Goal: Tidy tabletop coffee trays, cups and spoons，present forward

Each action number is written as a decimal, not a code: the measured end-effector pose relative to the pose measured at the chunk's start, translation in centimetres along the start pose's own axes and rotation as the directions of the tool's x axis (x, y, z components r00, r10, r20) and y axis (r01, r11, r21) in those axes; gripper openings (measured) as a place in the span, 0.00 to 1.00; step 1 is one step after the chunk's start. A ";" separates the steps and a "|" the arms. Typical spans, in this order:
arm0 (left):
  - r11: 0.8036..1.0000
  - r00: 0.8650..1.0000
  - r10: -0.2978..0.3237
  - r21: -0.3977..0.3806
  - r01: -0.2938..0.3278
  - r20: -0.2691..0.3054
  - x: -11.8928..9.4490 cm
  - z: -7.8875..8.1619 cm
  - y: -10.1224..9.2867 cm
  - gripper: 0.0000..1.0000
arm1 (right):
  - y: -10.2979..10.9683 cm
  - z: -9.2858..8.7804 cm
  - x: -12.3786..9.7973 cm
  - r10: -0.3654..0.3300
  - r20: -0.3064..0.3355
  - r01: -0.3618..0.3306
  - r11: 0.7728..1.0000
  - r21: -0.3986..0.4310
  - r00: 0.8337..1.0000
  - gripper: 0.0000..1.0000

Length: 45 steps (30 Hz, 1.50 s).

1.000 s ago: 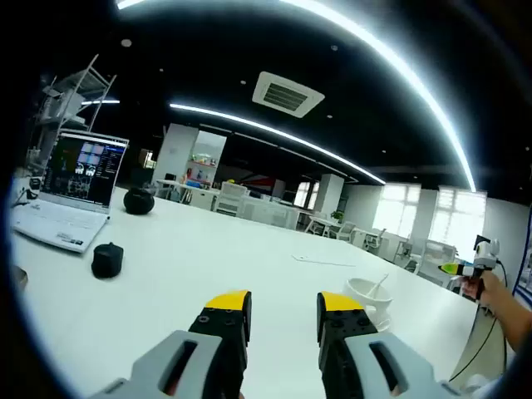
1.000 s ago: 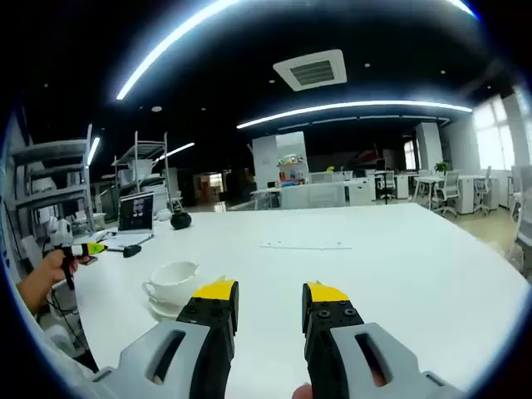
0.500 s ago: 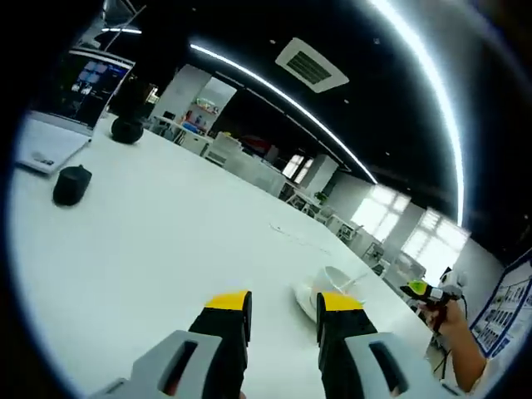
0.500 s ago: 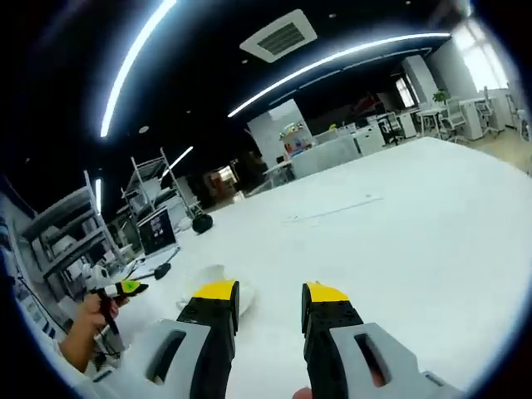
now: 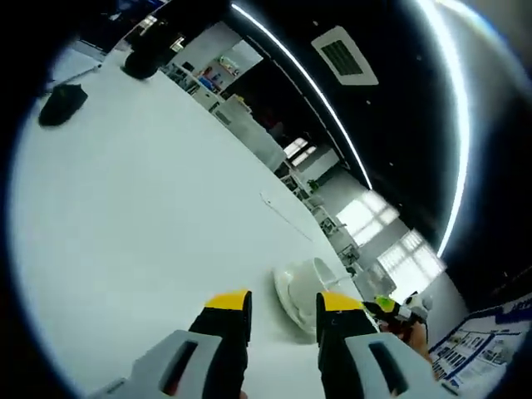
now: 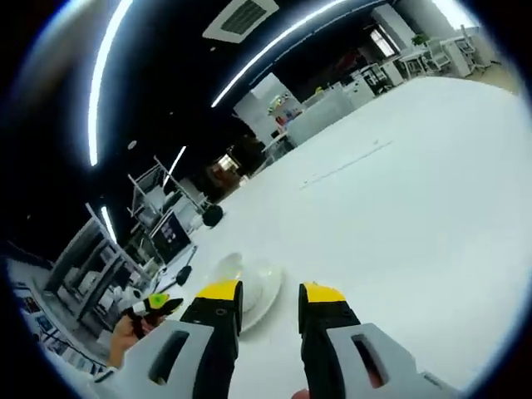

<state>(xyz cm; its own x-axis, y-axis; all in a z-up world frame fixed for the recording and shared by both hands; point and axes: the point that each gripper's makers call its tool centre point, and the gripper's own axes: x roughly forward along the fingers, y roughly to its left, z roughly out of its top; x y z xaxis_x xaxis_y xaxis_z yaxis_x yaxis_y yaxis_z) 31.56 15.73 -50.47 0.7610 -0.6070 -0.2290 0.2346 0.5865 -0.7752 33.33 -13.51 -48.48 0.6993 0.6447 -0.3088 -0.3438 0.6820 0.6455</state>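
Observation:
A white coffee cup point(image 5: 314, 275) on a white saucer point(image 5: 291, 297) stands on the white table, just beyond my left gripper point(image 5: 281, 304), which is open with nothing between its yellow-tipped fingers. In the right gripper view the same cup point(image 6: 229, 266) and saucer point(image 6: 264, 289) lie just past my right gripper point(image 6: 270, 295), open and empty too. In the left gripper view the other gripper's green-tipped end point(image 5: 384, 307) shows beyond the cup, and in the right gripper view a hand holds the other gripper point(image 6: 150, 304) at lower left. The spoon is too blurred to make out.
A black mouse-like object point(image 5: 61, 105) and another dark round object point(image 5: 152, 62) lie at the table's far end. A thin strip point(image 6: 345, 164) lies on the broad white tabletop point(image 6: 399, 191). A laptop point(image 6: 172, 238) and metal shelves point(image 6: 91, 266) stand at the left.
Both views have rolled and tipped down toward the table. The cup and saucer now sit closer to both grippers' tips. Both grippers have stayed open.

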 end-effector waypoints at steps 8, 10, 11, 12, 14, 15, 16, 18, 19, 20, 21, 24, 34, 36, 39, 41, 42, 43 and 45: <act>0.994 0.997 -0.054 -0.100 0.049 -0.048 1.7 -1.3 -1.7 0.31 | 0.5 -1.4 1.9 0.025 -0.044 -0.022 0.998 0.065 0.999 0.27; 0.993 0.997 -0.055 -0.110 0.049 -0.055 2.1 -1.5 -1.7 0.31 | 1.0 -1.8 2.2 0.029 -0.048 -0.025 0.997 0.073 0.998 0.26; 0.992 0.997 -0.056 -0.113 0.049 -0.058 2.3 -1.6 -1.8 0.31 | 1.1 -2.0 2.4 0.029 -0.052 -0.024 0.996 0.080 0.998 0.26; 0.991 0.996 -0.057 -0.124 0.049 -0.065 2.5 -1.8 -1.8 0.30 | 1.2 -2.3 2.6 0.031 -0.061 -0.025 0.996 0.086 0.998 0.26; 0.989 0.996 -0.058 -0.137 0.048 -0.073 2.8 -2.0 -1.9 0.30 | 1.3 -2.7 3.0 0.029 -0.070 -0.023 0.995 0.094 0.997 0.25; 0.989 0.996 -0.055 -0.141 0.044 -0.076 3.0 -2.1 -1.9 0.30 | 1.4 -3.0 3.3 0.032 -0.080 -0.023 0.995 0.099 0.996 0.25; 0.989 0.996 -0.052 -0.142 0.041 -0.075 3.1 -2.1 -2.0 0.29 | 1.5 -3.2 3.5 0.035 -0.086 -0.026 0.994 0.103 0.996 0.25; 0.991 0.997 -0.032 -0.134 0.022 -0.068 3.6 -2.0 -1.8 0.29 | 1.7 -3.7 4.0 0.041 -0.101 -0.030 0.993 0.114 0.994 0.25; 0.990 0.997 -0.030 -0.141 0.020 -0.068 3.9 -2.0 -1.8 0.29 | 1.7 -3.8 4.2 0.041 -0.107 -0.029 0.993 0.118 0.993 0.25; 0.988 0.997 -0.031 -0.153 0.020 -0.073 4.2 -2.1 -1.8 0.29 | 1.7 -3.9 4.5 0.042 -0.111 -0.029 0.992 0.120 0.993 0.24; 0.987 0.996 -0.034 -0.161 0.021 -0.079 4.5 -2.2 -1.9 0.29 | 1.7 -4.0 4.7 0.042 -0.114 -0.028 0.992 0.122 0.993 0.24; 0.985 0.994 -0.031 -0.172 0.013 -0.101 5.4 -2.8 -1.9 0.29 | 1.9 -4.4 5.4 0.044 -0.125 -0.028 0.991 0.130 0.991 0.24; 0.983 0.988 0.003 -0.178 -0.031 -0.153 7.4 -4.3 -1.4 0.29 | 1.4 -5.9 6.8 0.015 -0.181 0.009 0.991 0.132 0.983 0.21; 0.983 0.986 0.005 -0.179 -0.036 -0.168 7.8 -4.7 -1.4 0.29 | 1.3 -6.0 7.0 0.015 -0.185 0.011 0.990 0.138 0.983 0.21; 0.982 0.983 0.013 -0.183 -0.047 -0.183 8.5 -5.1 -1.4 0.29 | 1.3 -6.2 7.3 0.014 -0.186 0.014 0.988 0.152 0.982 0.21; 0.980 0.982 0.020 -0.190 -0.056 -0.187 8.7 -5.1 -1.3 0.28 | 1.2 -6.3 7.5 0.014 -0.187 0.017 0.986 0.163 0.982 0.21; 0.979 0.982 0.021 -0.196 -0.058 -0.187 8.8 -5.2 -1.3 0.27 | 1.2 -6.3 7.6 0.014 -0.185 0.018 0.986 0.168 0.983 0.21; 0.978 0.981 0.021 -0.198 -0.060 -0.191 8.9 -5.3 -1.4 0.27 | 1.2 -6.3 7.6 0.013 -0.186 0.019 0.985 0.172 0.983 0.21; 0.980 0.980 0.026 -0.189 -0.065 -0.198 8.9 -5.5 -1.3 0.27 | 1.1 -6.4 7.8 0.010 -0.186 0.022 0.985 0.173 0.982 0.21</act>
<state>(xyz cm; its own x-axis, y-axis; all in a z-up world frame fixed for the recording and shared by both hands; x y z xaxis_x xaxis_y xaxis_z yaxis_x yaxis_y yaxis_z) 34.74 6.59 -54.72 0.6318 -0.6856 -0.3617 0.0659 0.5124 -0.8562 34.43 -5.55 -54.62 0.5666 0.7048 -0.4268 -0.2144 0.6263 0.7496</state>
